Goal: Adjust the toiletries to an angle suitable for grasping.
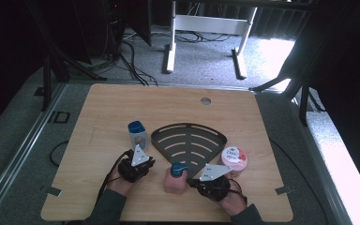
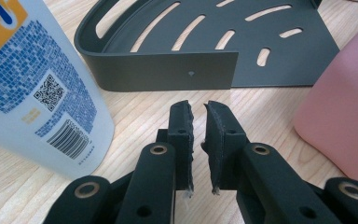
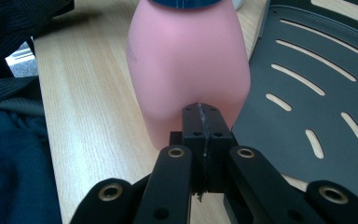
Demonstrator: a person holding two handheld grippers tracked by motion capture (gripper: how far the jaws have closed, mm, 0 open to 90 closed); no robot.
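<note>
I have the left tongs (image 1: 138,151) at the near left part of the wooden desk (image 1: 98,112), and their jaws stand almost together with only a narrow slot between them; nothing is between them. In the left gripper view these tongs (image 2: 199,108) look at the straight wall of the dark slotted corner shelf (image 2: 168,70), which lies flat on the desk just beyond them. To the left of them, and near, stands the white bottle with the blue mosaic label (image 2: 32,88); in the high view this bottle (image 1: 138,135) has a blue cap and stands upright just beyond the left tongs, beside the left edge of the shelf (image 1: 189,143). The right tongs (image 1: 198,178) are at the near middle of the desk, pressed fully together and holding nothing. In the right gripper view their tip (image 3: 202,108) sits right at the lower side of the pink bottle (image 3: 189,60); I cannot tell if it touches. The pink bottle (image 1: 174,182) stands upright with a blue cap on top, between my two hands and just near of the shelf's point. The round white and pink Dove jar (image 1: 234,158) stands to the right, beside the shelf's right edge and just beyond the right tongs.
</note>
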